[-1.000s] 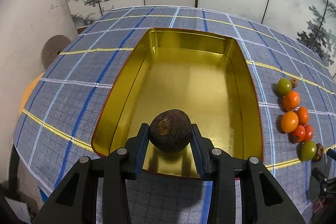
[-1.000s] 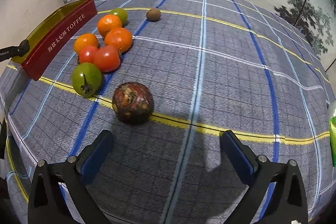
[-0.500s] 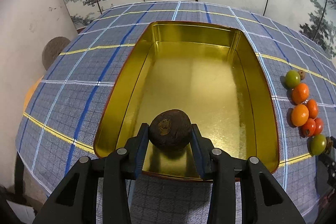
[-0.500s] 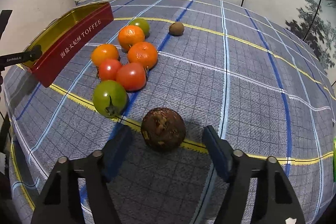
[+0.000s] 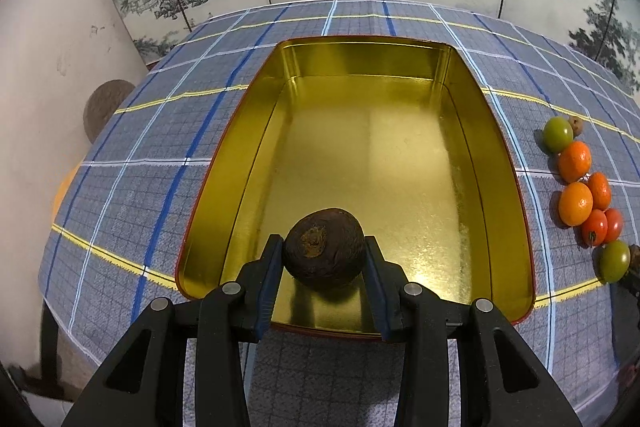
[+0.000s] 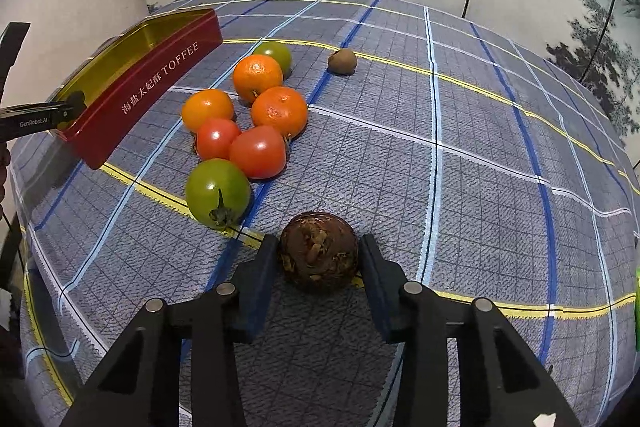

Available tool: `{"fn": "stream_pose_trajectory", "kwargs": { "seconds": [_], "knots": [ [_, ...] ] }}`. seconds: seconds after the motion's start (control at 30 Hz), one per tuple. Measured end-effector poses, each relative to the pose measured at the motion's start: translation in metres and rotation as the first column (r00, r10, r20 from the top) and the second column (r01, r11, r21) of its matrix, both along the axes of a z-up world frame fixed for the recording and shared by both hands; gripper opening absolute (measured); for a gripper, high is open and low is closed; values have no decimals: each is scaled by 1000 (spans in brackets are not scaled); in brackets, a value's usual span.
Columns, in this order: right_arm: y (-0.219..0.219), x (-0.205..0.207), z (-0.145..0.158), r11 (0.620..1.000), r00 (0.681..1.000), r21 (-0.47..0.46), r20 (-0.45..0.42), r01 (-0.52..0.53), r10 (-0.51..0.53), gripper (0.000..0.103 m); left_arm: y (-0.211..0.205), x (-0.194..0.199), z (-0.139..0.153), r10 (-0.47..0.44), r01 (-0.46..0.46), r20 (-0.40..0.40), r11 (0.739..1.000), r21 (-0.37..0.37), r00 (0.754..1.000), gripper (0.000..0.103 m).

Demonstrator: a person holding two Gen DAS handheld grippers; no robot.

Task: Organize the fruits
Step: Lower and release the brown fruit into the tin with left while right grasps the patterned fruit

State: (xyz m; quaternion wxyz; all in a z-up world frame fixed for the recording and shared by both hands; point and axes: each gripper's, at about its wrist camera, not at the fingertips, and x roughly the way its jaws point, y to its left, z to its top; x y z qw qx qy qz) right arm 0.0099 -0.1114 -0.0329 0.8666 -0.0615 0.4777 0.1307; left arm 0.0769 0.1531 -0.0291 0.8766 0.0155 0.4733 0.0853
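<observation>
The left gripper [image 5: 324, 259] held a round, dark brown, rough-skinned fruit [image 5: 323, 247] clamped over the near end of the empty gold-lined rectangular tin [image 5: 400, 67], whose long axis ran straight ahead. The right gripper [image 6: 319, 259] was closing around a second dark mottled round fruit [image 6: 318, 251] on the blue checked tablecloth [image 6: 480, 147]; its pads seemed to touch.

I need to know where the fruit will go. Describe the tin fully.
The tin is a rectangular metal box, shiny gold inside, red outside with white "TOFFEE" lettering and Chinese characters. It sits open, lidless and flat on the checked tablecloth, nothing lying in it. The left gripper holds a brown fruit above its near end.
</observation>
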Motion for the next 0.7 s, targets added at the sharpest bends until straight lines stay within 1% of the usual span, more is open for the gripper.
{"fn": "stream_pose_trajectory", "kwargs": {
  "seconds": [0.47,0.7],
  "knots": [
    [-1,2,0,1000,1000,14,-2,20,-20,36,-7,-9,-1,18,-18,-14,1000,-4,1000,40],
    [-12,6,3,995,998,66,-16,69,-68,36,-7,-11,-1,18,-18,-15,1000,-3,1000,44]
  ]
}}
